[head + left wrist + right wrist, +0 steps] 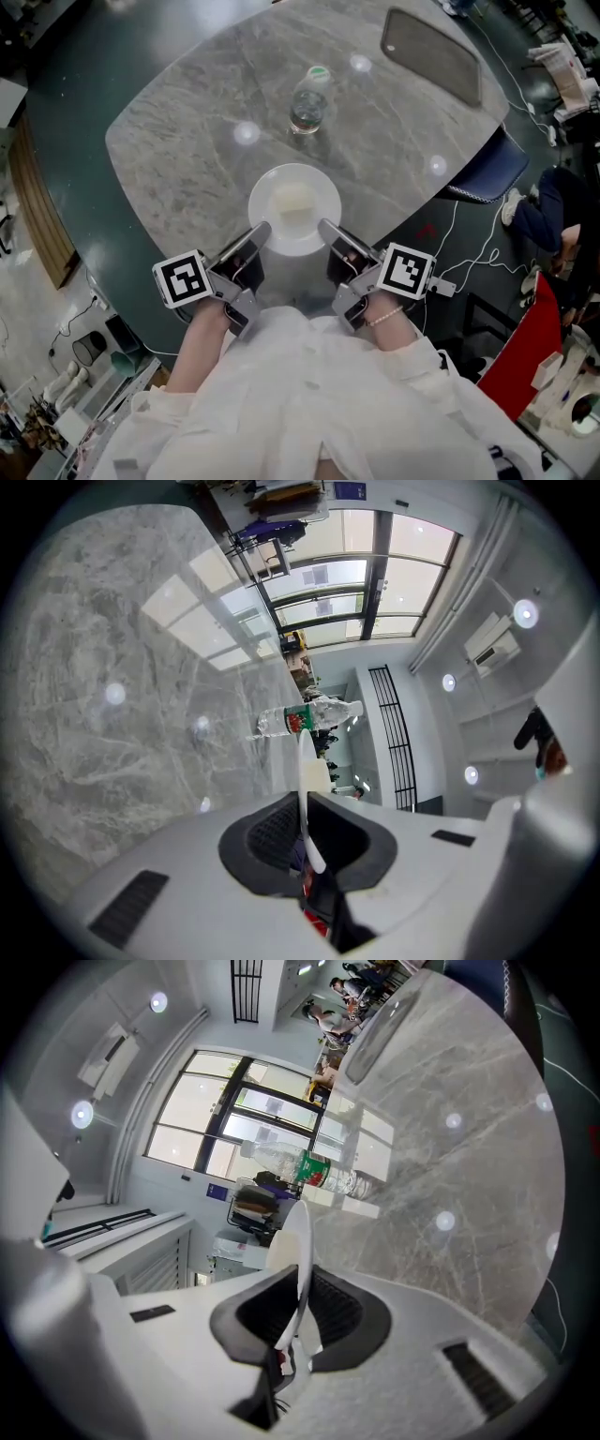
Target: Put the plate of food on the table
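Left gripper (pixel 259 232) and right gripper (pixel 327 229) clamp plate (pixel 269 190), bottle (pixel 307 101) beyond.

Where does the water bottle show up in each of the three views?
Head view: water bottle upper centre, standing on the table.
Left gripper view: centre, appearing sideways, cap pointing right.
Right gripper view: centre, slightly above the middle.
Shared landmark: white plate, directly below the bottle in every view.

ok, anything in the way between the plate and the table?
Nothing visible. The left gripper and right gripper both clamp the plate by its rim at the table's near edge. The bottle stands farther in, apart from the plate, not in its way.
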`<act>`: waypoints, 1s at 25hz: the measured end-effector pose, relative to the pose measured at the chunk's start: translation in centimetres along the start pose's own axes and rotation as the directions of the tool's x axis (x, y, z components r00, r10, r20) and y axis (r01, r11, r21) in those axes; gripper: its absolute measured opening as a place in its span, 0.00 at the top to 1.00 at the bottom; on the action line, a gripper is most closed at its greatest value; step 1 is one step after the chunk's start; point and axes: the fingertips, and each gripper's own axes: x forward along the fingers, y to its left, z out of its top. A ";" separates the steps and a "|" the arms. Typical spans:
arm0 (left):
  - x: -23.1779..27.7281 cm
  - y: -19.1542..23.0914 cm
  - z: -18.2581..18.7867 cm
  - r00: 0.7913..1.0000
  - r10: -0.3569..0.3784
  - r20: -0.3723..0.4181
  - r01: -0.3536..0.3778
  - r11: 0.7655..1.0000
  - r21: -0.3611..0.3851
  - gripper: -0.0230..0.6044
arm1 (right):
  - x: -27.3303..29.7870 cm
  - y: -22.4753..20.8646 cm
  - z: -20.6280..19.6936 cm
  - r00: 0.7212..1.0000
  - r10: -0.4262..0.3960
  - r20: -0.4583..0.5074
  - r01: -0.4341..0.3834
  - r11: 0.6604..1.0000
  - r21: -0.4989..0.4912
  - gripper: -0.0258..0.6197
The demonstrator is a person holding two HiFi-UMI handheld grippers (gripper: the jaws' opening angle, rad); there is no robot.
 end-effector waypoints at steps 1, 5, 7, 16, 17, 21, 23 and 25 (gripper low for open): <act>0.1 0.2 0.0 1.000 0.009 -0.004 -0.009 1.000 0.004 0.92 | 0.1 -0.1 0.1 1.000 0.000 -0.002 0.000 1.000 -0.004 0.94; 1.0 0.9 0.0 0.999 0.030 -0.026 -0.029 0.999 0.015 0.92 | 0.3 -1.5 0.2 1.000 -0.014 -0.026 0.014 1.000 0.012 0.94; 1.2 1.4 -0.2 0.998 0.044 -0.037 -0.044 0.999 0.005 0.92 | 0.5 -2.1 -0.1 0.999 -0.015 -0.040 0.016 1.000 0.020 0.94; 2.3 3.6 -1.0 0.993 0.065 -0.100 -0.061 0.997 0.036 0.92 | 1.0 -4.7 -1.7 0.993 -0.066 -0.100 0.075 0.993 0.090 0.94; 2.5 3.9 -1.0 0.992 0.069 -0.110 -0.064 0.997 0.049 0.92 | 1.0 -5.2 -1.8 0.991 -0.082 -0.107 0.092 0.991 0.094 0.94; 3.5 5.2 -1.4 0.986 0.098 -0.135 -0.091 0.994 0.059 0.92 | 1.4 -7.0 -2.0 0.984 -0.128 -0.125 0.138 0.988 0.074 0.93; 4.0 5.9 -1.5 0.982 0.120 -0.146 -0.111 0.992 0.064 0.92 | 1.5 -7.7 -1.9 0.980 -0.147 -0.131 0.156 0.986 0.065 0.93; 4.4 6.5 -1.7 0.978 0.136 -0.158 -0.126 0.990 0.069 0.92 | 1.7 -8.3 -1.8 0.975 -0.168 -0.143 0.176 0.983 0.044 0.93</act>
